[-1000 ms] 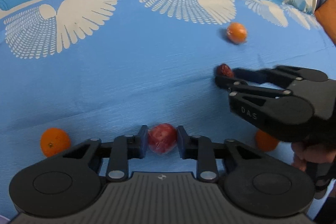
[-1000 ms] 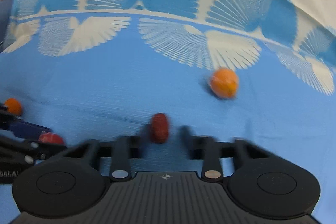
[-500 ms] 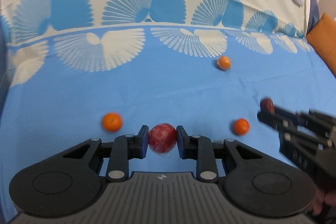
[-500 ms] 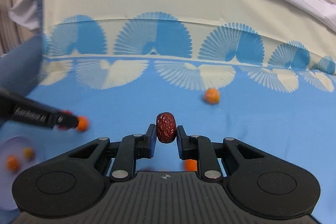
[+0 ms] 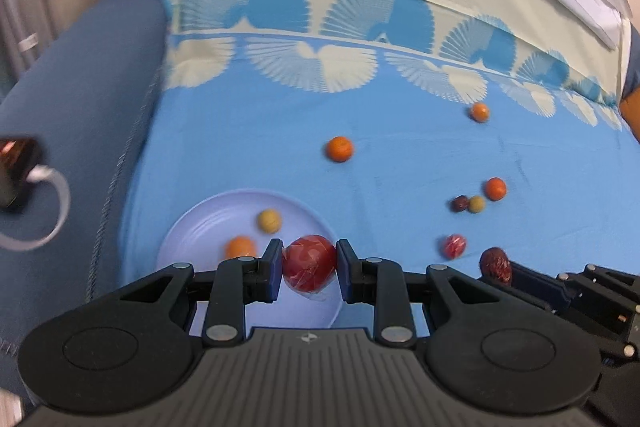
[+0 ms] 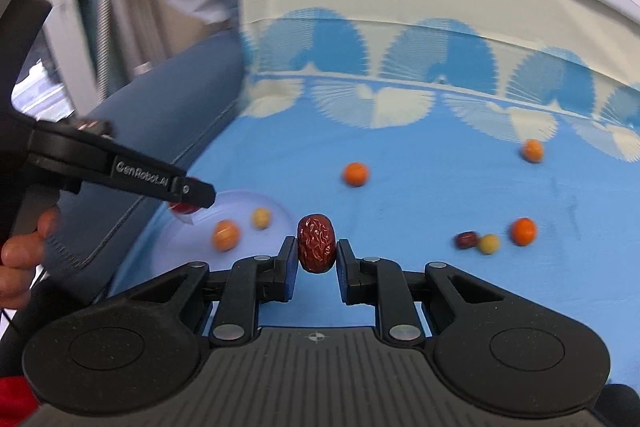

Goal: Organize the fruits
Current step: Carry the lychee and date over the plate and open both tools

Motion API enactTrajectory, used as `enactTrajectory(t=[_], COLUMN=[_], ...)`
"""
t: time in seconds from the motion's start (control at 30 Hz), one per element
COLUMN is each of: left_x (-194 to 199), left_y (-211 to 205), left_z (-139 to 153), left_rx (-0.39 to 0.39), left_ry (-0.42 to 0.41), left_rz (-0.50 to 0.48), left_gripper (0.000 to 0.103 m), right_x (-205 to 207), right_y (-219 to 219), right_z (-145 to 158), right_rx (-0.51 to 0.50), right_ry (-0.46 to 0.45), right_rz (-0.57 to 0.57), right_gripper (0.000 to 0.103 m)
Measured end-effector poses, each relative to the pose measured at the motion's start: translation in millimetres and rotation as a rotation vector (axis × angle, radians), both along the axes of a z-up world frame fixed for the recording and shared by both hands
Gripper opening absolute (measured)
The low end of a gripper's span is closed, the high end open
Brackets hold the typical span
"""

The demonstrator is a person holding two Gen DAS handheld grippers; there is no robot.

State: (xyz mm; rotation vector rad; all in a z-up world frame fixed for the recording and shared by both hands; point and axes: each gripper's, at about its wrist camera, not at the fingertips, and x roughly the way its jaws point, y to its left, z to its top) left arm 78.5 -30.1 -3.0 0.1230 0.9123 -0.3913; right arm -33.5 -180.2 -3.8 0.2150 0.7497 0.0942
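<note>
My left gripper (image 5: pixel 309 261) is shut on a red wrapped fruit (image 5: pixel 309 267) and hangs over the near right part of a pale lilac plate (image 5: pixel 200 223). On the plate lie a yellowish fruit (image 5: pixel 269 220) and an orange one (image 5: pixel 240 247). My right gripper (image 6: pixel 317 253) is shut on a wrinkled red date (image 6: pixel 317 241), held above the blue cloth just right of the plate (image 6: pixel 276 211). The left wrist view shows that date (image 5: pixel 496 263) at the lower right. The right wrist view shows the left gripper (image 6: pixel 196 197) over the plate.
Loose on the blue patterned cloth (image 5: pixel 400 179) lie three oranges (image 5: pixel 340 149) (image 5: pixel 479 111) (image 5: pixel 496 188), a dark date (image 5: pixel 460 203), a yellowish fruit (image 5: pixel 476 204) and a red wrapped fruit (image 5: pixel 454 246). A blue padded armrest (image 5: pixel 80 87) with a phone and white cable (image 5: pixel 16 167) borders the left side.
Both grippers have risen and swung left with their fruits still held. The plate and armrest have come into view, and the loose fruits now lie farther off to the right.
</note>
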Motion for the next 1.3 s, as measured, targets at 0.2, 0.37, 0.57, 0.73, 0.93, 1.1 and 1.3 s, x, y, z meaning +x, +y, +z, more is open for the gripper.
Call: enactTrajectory(t=[0.2, 0.37, 0.57, 0.73, 0.93, 1.1, 1.3], left_x=[-21, -34, -39, -37, -33, -24, -10], left_y=[38, 51, 59, 63, 66, 69, 72], left_z=[9, 20, 21, 19, 15, 8, 1], left_rx=[-0.02, -0.043, -0.059, -0.068, -0.073, -0.076, -0.068], left_ry=[-0.019, -0.049, -0.048, -0.041, -0.036, -0.018, 0.0], left_rz=[0.055, 0.072, 0.085, 0.098, 0.105, 0.125, 0.141], left_gripper=[0.031, 0.031, 0.031, 0.031, 0.031, 0.031, 0.031], right_x=[-16, -25, -26, -26, -19, -11, 0], right_y=[36, 50, 57, 57, 59, 61, 62], right_z=[12, 21, 25, 24, 19, 10, 1], right_rx=[-0.026, -0.061, -0.08, -0.087, -0.096, -0.098, -0.091], right_ry=[-0.007, -0.027, -0.03, -0.026, -0.011, 0.012, 0.032], right_rz=[0.071, 0.1, 0.112, 0.113, 0.117, 0.109, 0.11], right_gripper=[0.021, 0.021, 0.021, 0.022, 0.022, 0.021, 0.022])
